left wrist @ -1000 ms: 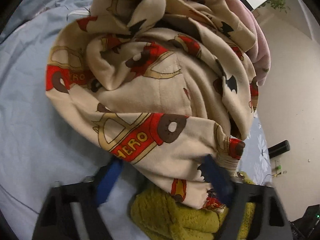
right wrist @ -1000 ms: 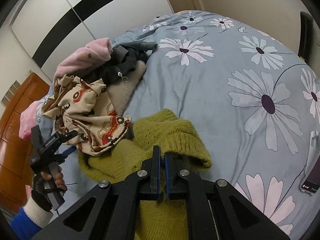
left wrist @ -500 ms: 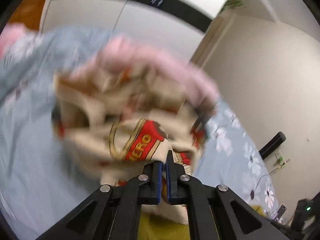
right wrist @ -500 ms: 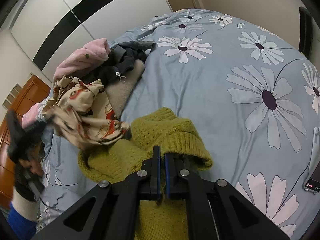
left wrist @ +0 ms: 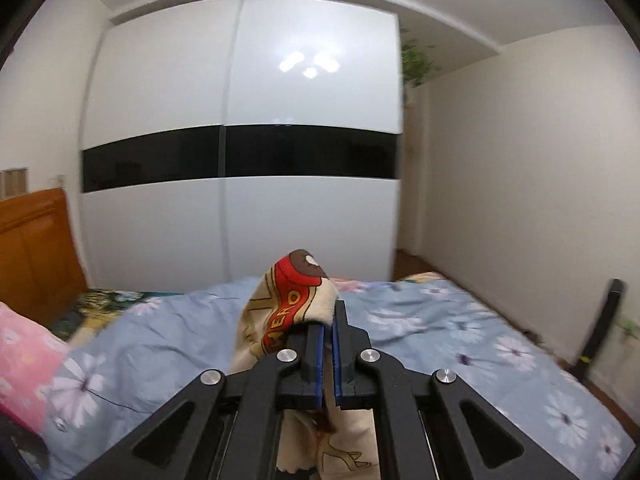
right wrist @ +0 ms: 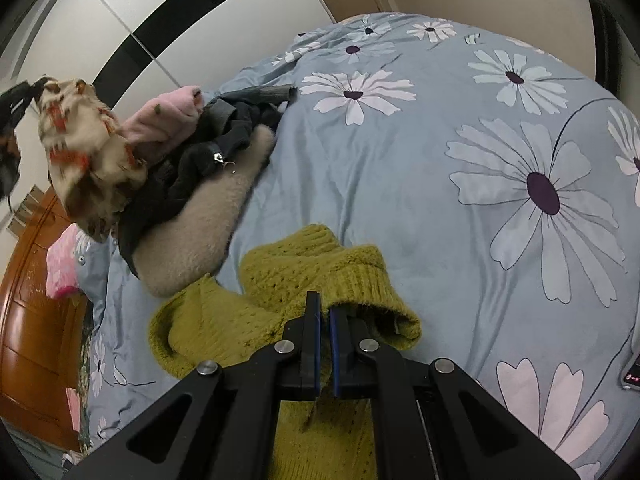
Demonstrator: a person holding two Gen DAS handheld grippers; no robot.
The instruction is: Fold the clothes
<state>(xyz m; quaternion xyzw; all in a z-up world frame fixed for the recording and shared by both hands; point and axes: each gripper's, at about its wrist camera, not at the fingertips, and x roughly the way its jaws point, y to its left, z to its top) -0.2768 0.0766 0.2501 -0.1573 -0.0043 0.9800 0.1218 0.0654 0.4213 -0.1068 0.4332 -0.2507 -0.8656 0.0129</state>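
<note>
My left gripper (left wrist: 327, 328) is shut on a cream garment printed with red fire trucks (left wrist: 288, 304) and holds it high above the bed; the cloth hangs below the jaws. The same garment (right wrist: 84, 148) shows lifted at the far left in the right wrist view. My right gripper (right wrist: 323, 312) is shut on the ribbed edge of an olive-green knit sweater (right wrist: 280, 292) that lies crumpled on the blue floral bedspread (right wrist: 460, 168).
A pile of clothes, pink (right wrist: 168, 116), black (right wrist: 216, 148) and beige fleece (right wrist: 208, 220), lies on the bed's left. A wooden headboard (right wrist: 36, 312) and pink pillow (right wrist: 62, 264) are beyond. A white wardrobe (left wrist: 240, 152) stands behind. A phone (right wrist: 632, 376) lies at the right.
My left gripper closed on the fire-truck garment and lifted it off the pile, swinging up to face the wardrobe. My right gripper stayed shut on the green sweater.
</note>
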